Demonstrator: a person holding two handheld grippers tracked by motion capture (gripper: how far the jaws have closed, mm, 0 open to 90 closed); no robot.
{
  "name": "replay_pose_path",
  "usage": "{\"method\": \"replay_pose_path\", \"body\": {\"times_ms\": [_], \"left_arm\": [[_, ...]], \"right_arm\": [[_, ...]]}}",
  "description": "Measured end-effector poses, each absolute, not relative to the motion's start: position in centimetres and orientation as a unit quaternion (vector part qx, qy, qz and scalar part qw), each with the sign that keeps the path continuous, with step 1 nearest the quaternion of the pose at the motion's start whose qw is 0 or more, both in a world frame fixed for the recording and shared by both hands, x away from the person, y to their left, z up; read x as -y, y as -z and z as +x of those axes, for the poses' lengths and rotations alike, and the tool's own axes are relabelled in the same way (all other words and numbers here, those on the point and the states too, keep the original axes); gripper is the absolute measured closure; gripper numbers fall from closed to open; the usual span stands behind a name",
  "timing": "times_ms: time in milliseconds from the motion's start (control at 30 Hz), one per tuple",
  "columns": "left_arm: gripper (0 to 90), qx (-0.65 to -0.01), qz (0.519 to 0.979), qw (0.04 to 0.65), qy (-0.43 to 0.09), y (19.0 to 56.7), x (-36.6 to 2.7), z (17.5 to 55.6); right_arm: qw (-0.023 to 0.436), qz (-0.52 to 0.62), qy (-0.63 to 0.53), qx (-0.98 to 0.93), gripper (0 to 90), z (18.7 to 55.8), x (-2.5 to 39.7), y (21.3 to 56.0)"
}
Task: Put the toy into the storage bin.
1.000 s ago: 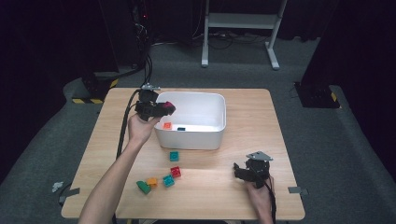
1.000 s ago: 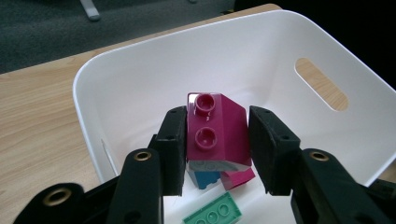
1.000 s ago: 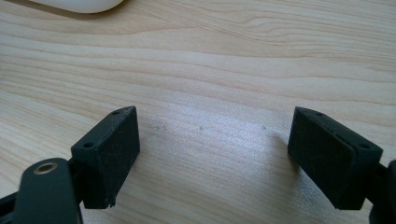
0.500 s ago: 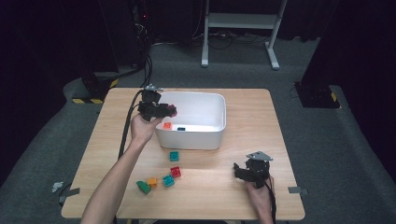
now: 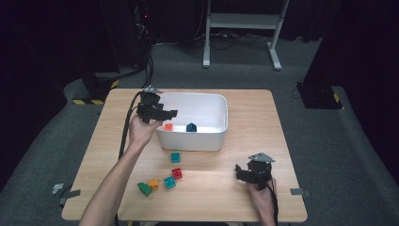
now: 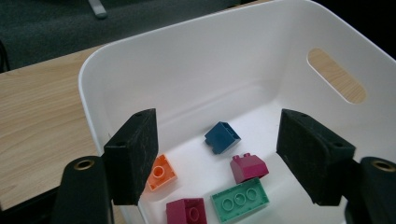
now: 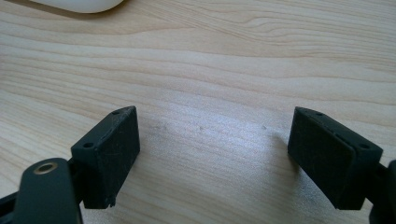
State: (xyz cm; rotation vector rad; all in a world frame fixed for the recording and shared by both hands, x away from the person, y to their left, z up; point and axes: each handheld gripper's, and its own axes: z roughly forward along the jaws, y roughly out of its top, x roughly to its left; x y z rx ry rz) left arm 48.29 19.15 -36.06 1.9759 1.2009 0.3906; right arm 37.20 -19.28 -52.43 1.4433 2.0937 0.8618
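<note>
Little has moved since the earlier frames: the left gripper (image 5: 160,113) stays over the bin's rim, its jaws spread and empty.

Between those jaws the left gripper view looks down into the white bin (image 6: 224,65), where five bricks already lie: an orange brick (image 6: 161,172), a blue brick (image 6: 222,137), two magenta ones and a green plate (image 6: 240,200). Five loose bricks (image 5: 162,176) wait on the desk (image 5: 263,122), toward 6 o'clock from the bin. At 5 o'clock the right gripper (image 5: 247,173) rests on bare wood, jaws spread. I judge the sorting about half done.
</note>
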Motion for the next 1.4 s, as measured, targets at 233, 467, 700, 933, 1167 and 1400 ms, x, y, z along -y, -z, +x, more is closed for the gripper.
{"method": "replay_pose_path", "body": {"times_ms": [233, 467, 700, 933, 1167, 1400], "left_arm": [[24.7, -0.468, 0.772, 0.402, -0.156, 35.5, -20.1, 47.3], [21.6, -0.464, 0.771, 0.406, -0.159, 34.9, -21.0, 46.2], [22.1, -0.457, 0.768, 0.416, -0.165, 34.2, -21.9, 45.0], [19.3, -0.466, 0.766, 0.406, -0.178, 34.4, -23.1, 43.2], [18.4, -0.474, 0.756, 0.412, -0.183, 34.9, -24.6, 41.1], [16.2, -0.482, 0.75, 0.413, -0.188, 36.0, -25.9, 38.7]], "right_arm": [[0.226, 0.524, -0.313, -0.76, 16.6, 37.2, 19.3, 52.4], [0.226, 0.524, -0.313, -0.76, 16.6, 37.2, 19.3, 52.4], [0.226, 0.524, -0.313, -0.76, 16.6, 37.2, 19.3, 52.4], [0.226, 0.524, -0.313, -0.76, 16.6, 37.2, 19.3, 52.4], [0.226, 0.524, -0.313, -0.759, 16.6, 37.2, 19.3, 52.4], [0.226, 0.524, -0.313, -0.759, 16.6, 37.2, 19.3, 52.4]]}}
